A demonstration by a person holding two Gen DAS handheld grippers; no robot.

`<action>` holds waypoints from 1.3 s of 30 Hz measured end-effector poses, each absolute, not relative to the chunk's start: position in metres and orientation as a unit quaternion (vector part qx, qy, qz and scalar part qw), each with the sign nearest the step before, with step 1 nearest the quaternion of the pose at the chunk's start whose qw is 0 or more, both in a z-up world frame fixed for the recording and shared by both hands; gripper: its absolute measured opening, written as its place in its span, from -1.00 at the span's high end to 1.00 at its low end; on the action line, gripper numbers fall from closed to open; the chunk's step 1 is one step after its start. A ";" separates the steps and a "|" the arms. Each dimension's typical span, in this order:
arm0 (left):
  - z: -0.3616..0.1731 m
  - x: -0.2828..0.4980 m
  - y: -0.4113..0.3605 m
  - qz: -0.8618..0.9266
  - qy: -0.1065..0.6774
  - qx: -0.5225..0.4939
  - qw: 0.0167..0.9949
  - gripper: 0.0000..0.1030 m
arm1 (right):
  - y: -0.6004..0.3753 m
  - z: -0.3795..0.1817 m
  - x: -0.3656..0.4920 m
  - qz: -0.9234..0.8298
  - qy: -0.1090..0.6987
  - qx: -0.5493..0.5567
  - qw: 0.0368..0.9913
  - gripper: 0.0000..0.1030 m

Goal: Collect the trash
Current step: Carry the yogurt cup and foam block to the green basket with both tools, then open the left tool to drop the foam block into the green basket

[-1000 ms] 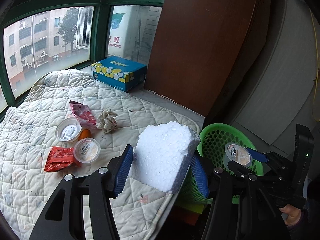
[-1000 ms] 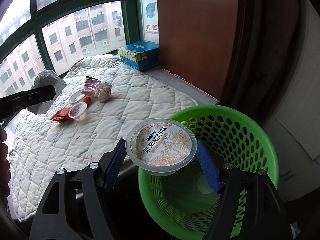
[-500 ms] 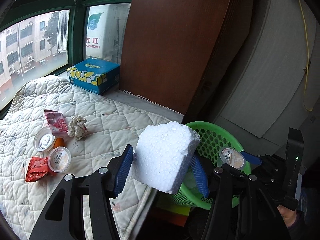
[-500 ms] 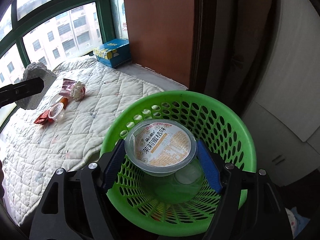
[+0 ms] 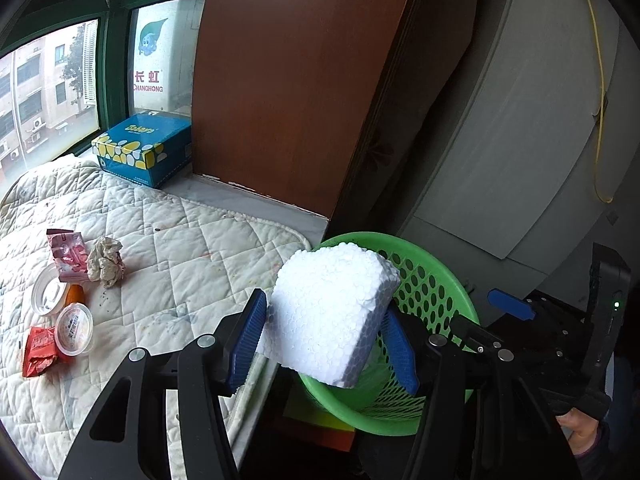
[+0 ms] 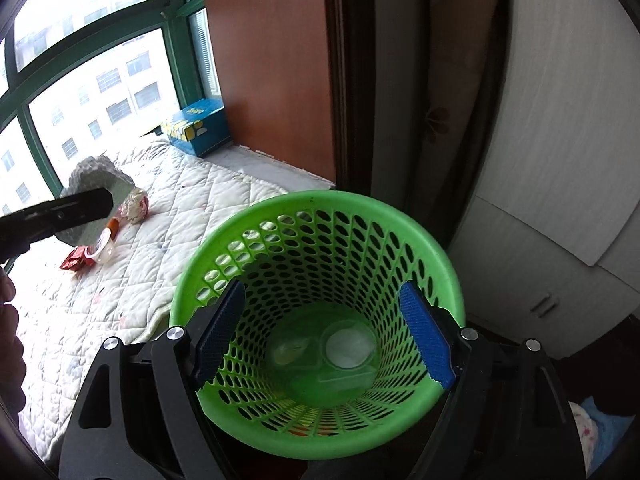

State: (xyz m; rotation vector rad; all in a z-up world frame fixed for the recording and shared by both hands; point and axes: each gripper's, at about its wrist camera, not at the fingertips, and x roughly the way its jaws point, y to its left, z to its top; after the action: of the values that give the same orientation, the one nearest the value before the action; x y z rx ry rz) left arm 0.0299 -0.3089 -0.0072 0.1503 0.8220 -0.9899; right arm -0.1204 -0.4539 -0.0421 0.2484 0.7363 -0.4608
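Note:
A white foam block (image 5: 332, 312) is clamped between the blue pads of my left gripper (image 5: 325, 308), at the near rim of the green mesh basket (image 5: 436, 280). My right gripper (image 6: 322, 286) hangs over the basket (image 6: 320, 204). Its jaws are opening and nothing is between them. A clear plastic cup (image 6: 348, 346) lies on the basket's bottom. On the quilt (image 5: 192, 248) lie a crumpled paper (image 5: 105, 262), a pink wrapper (image 5: 68, 256), a lid (image 5: 50, 296), a small cup (image 5: 74, 328) and a red wrapper (image 5: 38, 350).
A blue tissue box (image 5: 144, 148) stands on the sill by the window. A brown wooden panel (image 5: 288, 80) rises behind the basket, with a pale cabinet (image 5: 520, 140) to its right. The person's hand (image 5: 580, 432) grips the right gripper's handle.
My right gripper moved over the basket and opened; the labelled cup dropped from its pads into the basket. My left gripper carried the foam block from over the quilt to the basket's rim.

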 end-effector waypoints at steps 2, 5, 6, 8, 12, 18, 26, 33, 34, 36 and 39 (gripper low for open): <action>-0.009 0.028 -0.315 -0.465 0.386 0.072 0.794 -0.06 | -0.457 -0.040 -0.125 -0.228 0.352 0.122 0.900 -0.54; -0.012 0.024 -0.325 -0.470 0.390 0.076 0.788 -0.06 | -0.461 -0.037 -0.132 -0.237 0.347 0.125 0.899 -0.54; -0.013 0.023 -0.328 -0.471 0.391 0.079 0.787 -0.06 | -0.462 -0.036 -0.135 -0.239 0.345 0.127 0.899 -0.54; -0.015 0.021 -0.334 -0.476 0.395 0.081 0.782 -0.07 | -0.463 -0.033 -0.139 -0.244 0.339 0.130 0.899 -0.54; -0.021 0.018 -0.343 -0.483 0.408 0.083 0.770 -0.08 | -0.467 -0.028 -0.147 -0.251 0.329 0.135 0.900 -0.56; -0.030 0.012 -0.349 -0.492 0.416 0.086 0.760 -0.29 | -0.469 -0.022 -0.152 -0.257 0.318 0.138 0.902 -0.57; -0.031 0.019 -0.337 -0.480 0.416 0.081 0.768 -0.40 | -0.463 -0.017 -0.147 -0.244 0.315 0.134 0.907 -0.57; -0.030 0.038 -0.300 -0.440 0.417 0.066 0.793 -0.40 | -0.449 -0.013 -0.131 -0.222 0.315 0.127 0.914 -0.57; -0.031 0.042 -0.294 -0.433 0.418 0.063 0.796 -0.40 | -0.447 -0.013 -0.129 -0.218 0.315 0.125 0.915 -0.58; -0.032 0.052 -0.280 -0.418 0.421 0.056 0.803 -0.40 | -0.442 -0.011 -0.123 -0.212 0.315 0.122 0.917 -0.60; -0.035 0.065 -0.257 -0.393 0.424 0.049 0.814 -0.40 | -0.433 -0.010 -0.115 -0.200 0.317 0.114 0.920 -0.60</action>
State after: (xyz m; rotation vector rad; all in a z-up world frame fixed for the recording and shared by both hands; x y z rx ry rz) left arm 0.0652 -0.2566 -0.0349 0.1037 0.9049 -0.8385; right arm -0.1148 -0.4334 -0.0099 0.2344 0.6508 -0.4107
